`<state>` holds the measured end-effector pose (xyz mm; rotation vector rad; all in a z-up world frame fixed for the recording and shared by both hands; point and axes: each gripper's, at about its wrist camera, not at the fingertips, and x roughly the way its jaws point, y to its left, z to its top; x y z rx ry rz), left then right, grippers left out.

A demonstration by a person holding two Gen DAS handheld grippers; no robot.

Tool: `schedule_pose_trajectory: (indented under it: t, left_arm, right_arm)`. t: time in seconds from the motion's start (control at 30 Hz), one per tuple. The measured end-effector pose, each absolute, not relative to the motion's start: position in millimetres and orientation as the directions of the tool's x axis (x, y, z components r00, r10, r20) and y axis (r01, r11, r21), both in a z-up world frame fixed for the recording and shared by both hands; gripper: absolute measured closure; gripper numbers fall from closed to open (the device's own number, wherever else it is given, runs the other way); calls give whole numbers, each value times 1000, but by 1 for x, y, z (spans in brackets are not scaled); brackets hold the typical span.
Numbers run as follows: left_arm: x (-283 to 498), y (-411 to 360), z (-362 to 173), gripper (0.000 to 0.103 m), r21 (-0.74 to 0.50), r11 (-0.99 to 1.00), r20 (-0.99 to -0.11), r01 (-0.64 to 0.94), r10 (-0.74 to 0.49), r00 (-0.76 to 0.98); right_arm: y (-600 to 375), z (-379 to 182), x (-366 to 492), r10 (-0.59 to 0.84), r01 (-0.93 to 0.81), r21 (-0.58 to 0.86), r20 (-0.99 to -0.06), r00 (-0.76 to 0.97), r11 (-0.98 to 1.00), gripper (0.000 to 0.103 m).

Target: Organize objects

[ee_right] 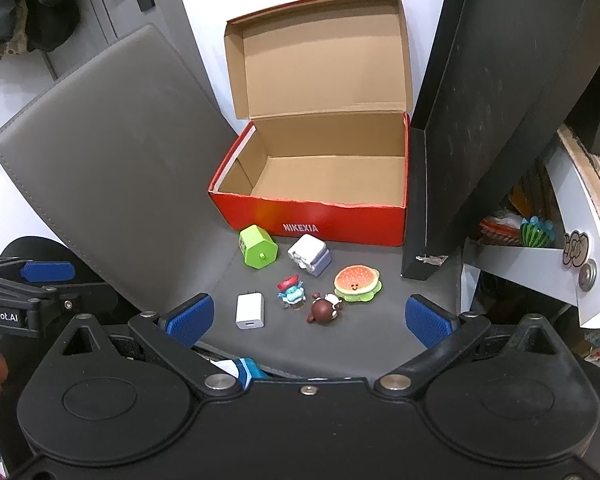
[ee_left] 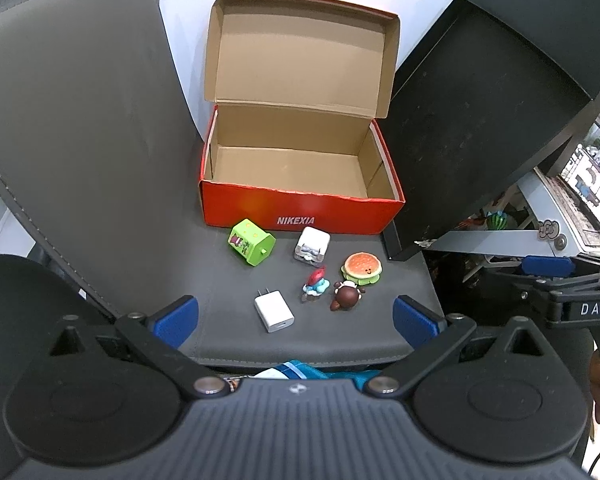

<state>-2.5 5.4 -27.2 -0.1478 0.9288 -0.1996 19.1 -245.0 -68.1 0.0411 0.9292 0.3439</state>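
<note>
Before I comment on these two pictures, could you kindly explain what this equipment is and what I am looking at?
A person holds a two-finger tool in each hand; each carries a camera looking along its blue-padded fingers. One picture comes from the left hand-held gripper, the other from the right hand-held gripper. Both are open and hold nothing. On the grey mat stands an open, empty red shoebox. In front of it lie a green cube, a white folded-plug adapter, a burger toy, a blue figure, a brown figure and a white charger.
</note>
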Motion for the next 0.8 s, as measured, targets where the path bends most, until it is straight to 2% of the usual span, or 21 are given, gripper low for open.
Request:
schedule_pose_trajectory:
  t: [0.63, 0.8]
  left_arm:
    - [28, -6, -62, 1, -215, 972, -814, 97, -233, 532]
    - [40, -8, -70, 1, -175, 982, -813, 67, -182, 554]
  right_arm:
    - [-262, -107, 45, 297, -191, 230, -790, 537, 954, 0]
    - [-265, -122, 58, 293, -144, 256, -788, 541, 956, 0]
